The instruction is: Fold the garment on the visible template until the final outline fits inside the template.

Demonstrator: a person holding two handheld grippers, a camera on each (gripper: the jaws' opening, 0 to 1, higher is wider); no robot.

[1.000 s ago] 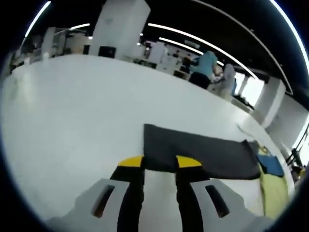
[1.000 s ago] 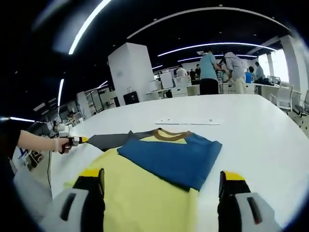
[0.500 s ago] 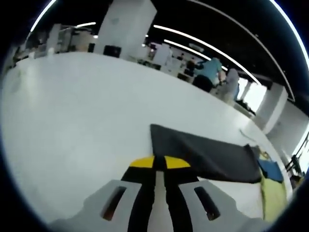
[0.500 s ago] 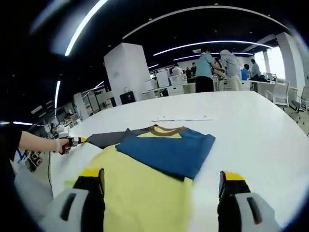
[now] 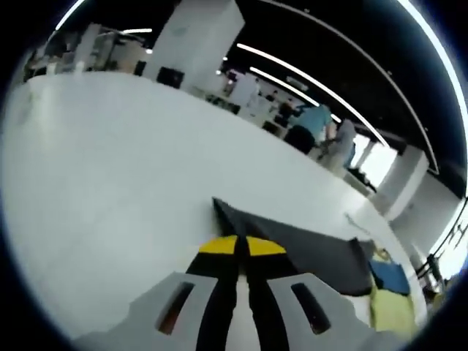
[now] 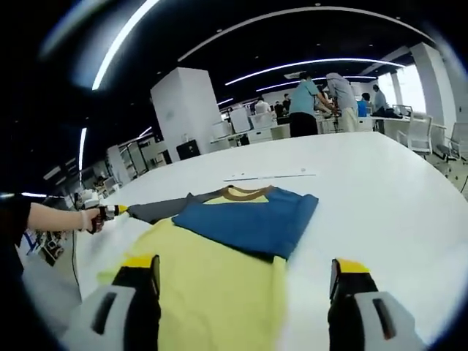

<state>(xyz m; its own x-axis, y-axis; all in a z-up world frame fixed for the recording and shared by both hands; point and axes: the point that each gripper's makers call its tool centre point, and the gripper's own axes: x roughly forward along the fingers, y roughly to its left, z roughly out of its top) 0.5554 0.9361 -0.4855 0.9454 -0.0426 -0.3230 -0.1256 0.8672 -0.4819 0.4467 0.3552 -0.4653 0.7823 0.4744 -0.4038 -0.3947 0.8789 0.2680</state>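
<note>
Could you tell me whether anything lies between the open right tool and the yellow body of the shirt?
Nothing visible does. The right tool hangs open directly over the shirt, with bare white table around it. The left tool is shut on the grey sleeve.

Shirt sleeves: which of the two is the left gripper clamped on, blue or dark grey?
The dark grey sleeve, stretched out sideways across the white table. The left gripper has its jaws shut on its end. The blue sleeve lies folded over the yellow body, untouched.
</note>
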